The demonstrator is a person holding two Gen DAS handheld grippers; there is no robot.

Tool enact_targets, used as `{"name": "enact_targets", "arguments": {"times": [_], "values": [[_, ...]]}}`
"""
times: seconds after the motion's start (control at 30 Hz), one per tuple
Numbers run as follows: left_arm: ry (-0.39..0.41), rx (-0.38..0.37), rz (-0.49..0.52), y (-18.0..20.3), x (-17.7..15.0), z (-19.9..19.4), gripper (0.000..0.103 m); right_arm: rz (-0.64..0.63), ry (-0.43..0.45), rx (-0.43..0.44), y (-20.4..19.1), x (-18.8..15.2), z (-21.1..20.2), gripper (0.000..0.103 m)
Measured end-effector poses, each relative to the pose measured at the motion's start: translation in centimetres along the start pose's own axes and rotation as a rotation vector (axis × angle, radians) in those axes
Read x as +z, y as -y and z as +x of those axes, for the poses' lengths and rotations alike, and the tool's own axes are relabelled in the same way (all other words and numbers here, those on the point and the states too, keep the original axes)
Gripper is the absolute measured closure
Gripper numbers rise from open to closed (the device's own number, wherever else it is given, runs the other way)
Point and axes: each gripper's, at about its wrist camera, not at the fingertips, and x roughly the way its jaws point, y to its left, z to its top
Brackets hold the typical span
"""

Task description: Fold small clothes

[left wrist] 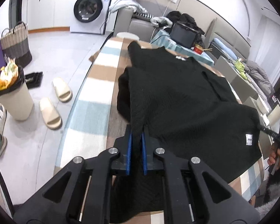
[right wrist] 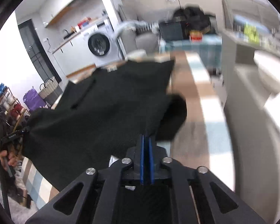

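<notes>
From the left wrist camera, the left gripper [left wrist: 137,130], black with blue pads, is clenched on a pinched fold at the near hem of a black knitted sweater [left wrist: 177,97]. The sweater lies spread along a long table covered with a cloth checked in brown, white and pale blue [left wrist: 95,85]; its collar end reaches toward the table's far end, and its near hem is lifted off the cloth at the pinch. One sleeve bunches at the sweater's left side, close to the table's left edge. A small white label [left wrist: 248,139] shows near the hem's right corner. At that corner the right gripper [left wrist: 268,131] bites the knit, with a person's hand [left wrist: 276,156] below it. On the floor to the left stand a beige bin heaped with rubbish [left wrist: 15,100] and a pair of cream slippers [left wrist: 56,102]; a white front-loading washing machine [left wrist: 91,9] stands beyond.

From the right wrist camera, which is blurred, the right gripper [right wrist: 147,137] is likewise clamped on the sweater's [right wrist: 102,108] near hem, the blue pads pressed together on the knit. The sweater stretches away to the left above the checked cloth [right wrist: 199,97], a sleeve hanging rounded just right of the pinch. At the far left corner of the hem, the left gripper [right wrist: 18,132] holds the fabric.
</notes>
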Motion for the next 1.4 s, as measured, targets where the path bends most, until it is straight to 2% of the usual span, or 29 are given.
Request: {"name": "enact_targets", "arguments": {"times": [0.07, 0.13, 0.17, 0.2, 0.3, 0.33, 0.37, 0.4, 0.43, 0.47, 0.6, 0.67, 0.77, 0.83, 0.93, 1.0, 1.03, 1.07, 1.1, 1.13, 1.17, 1.2, 1.37, 1.4], "values": [[-0.014, 0.009, -0.014, -0.4, -0.3, 0.4, 0.093, 0.022, -0.023, -0.004, 0.8, -0.6, 0.5, 0.088], [-0.027, 0.01, -0.023, -0.6, -0.4, 0.9, 0.08, 0.033, -0.034, -0.001, 1.3, -1.0, 0.8, 0.065], [-0.035, 0.022, -0.038, -0.8, -0.4, 1.4, 0.07, 0.035, -0.033, 0.0, 1.5, -1.3, 0.9, 0.057], [-0.043, 0.026, -0.046, -0.9, -0.4, 1.7, 0.064, 0.033, -0.034, 0.0, 1.6, -1.4, 1.1, 0.057], [-0.074, 0.029, -0.042, -0.9, -0.2, 3.3, 0.063, 0.019, -0.056, 0.021, 1.7, -1.6, 1.7, 0.057], [-0.078, 0.029, -0.034, -0.7, -0.2, 3.7, 0.063, 0.004, -0.064, 0.037, 1.5, -1.6, 2.1, 0.058], [-0.08, 0.027, -0.025, -0.5, -0.2, 3.9, 0.064, -0.009, -0.07, 0.041, 1.4, -1.5, 2.5, 0.065], [-0.082, 0.019, -0.014, -0.3, -0.2, 4.1, 0.079, -0.023, -0.076, 0.037, 1.2, -1.6, 2.7, 0.075], [-0.087, 0.013, -0.007, -0.1, -0.2, 4.2, 0.09, -0.035, -0.087, 0.035, 0.9, -1.6, 2.9, 0.097], [-0.084, 0.006, 0.004, 0.1, -0.3, 4.0, 0.098, -0.051, -0.077, 0.042, 0.6, -1.6, 2.5, 0.098], [0.003, -0.022, 0.034, 1.0, 0.3, 1.5, 0.1, -0.062, 0.083, 0.091, -0.4, -1.2, -1.9, 0.099], [0.055, -0.033, 0.031, 1.5, 1.4, 0.6, 0.1, -0.054, 0.163, 0.083, -0.7, -0.1, -3.6, 0.099], [0.133, -0.015, 0.027, 1.7, 3.8, 0.7, 0.1, -0.062, 0.255, 0.043, -1.4, 2.0, -3.9, 0.099], [0.143, -0.02, -0.01, 0.9, 5.4, 2.2, 0.1, -0.049, 0.273, -0.014, -1.6, 3.4, -2.6, 0.099], [0.106, -0.014, -0.06, -0.2, 6.8, 5.2, 0.1, -0.006, 0.217, -0.053, -1.2, 5.1, 1.3, 0.099], [0.058, 0.013, -0.071, -0.5, 7.3, 7.4, 0.098, 0.025, 0.143, -0.093, -0.6, 5.7, 3.8, 0.092], [0.021, 0.028, -0.096, -0.7, 7.2, 8.3, 0.096, 0.045, 0.102, -0.109, -0.2, 5.7, 4.7, 0.082], [0.001, 0.04, -0.105, -0.9, 7.0, 8.8, 0.087, 0.067, 0.07, -0.12, 0.3, 5.6, 5.2, 0.069], [-0.003, 0.05, -0.107, -1.0, 6.8, 8.9, 0.076, 0.087, 0.068, -0.11, 0.8, 5.3, 5.1, 0.063], [0.003, 0.059, -0.103, -1.1, 6.6, 9.0, 0.069, 0.095, 0.072, -0.097, 1.2, 4.9, 5.1, 0.051], [0.007, 0.061, -0.101, -1.3, 6.5, 9.2, 0.056, 0.101, 0.07, -0.083, 1.5, 4.7, 5.0, 0.049], [0.008, 0.056, -0.1, -1.4, 6.6, 9.6, 0.053, 0.108, 0.061, -0.065, 1.8, 4.7, 5.2, 0.049], [-0.028, 0.034, -0.076, -0.7, 7.3, 12.4, 0.054, 0.124, 0.008, 0.021, 2.1, 5.7, 7.6, 0.049], [-0.029, 0.025, -0.061, -0.3, 7.4, 12.8, 0.06, 0.119, 0.004, 0.031, 1.8, 5.8, 7.9, 0.05]]}}
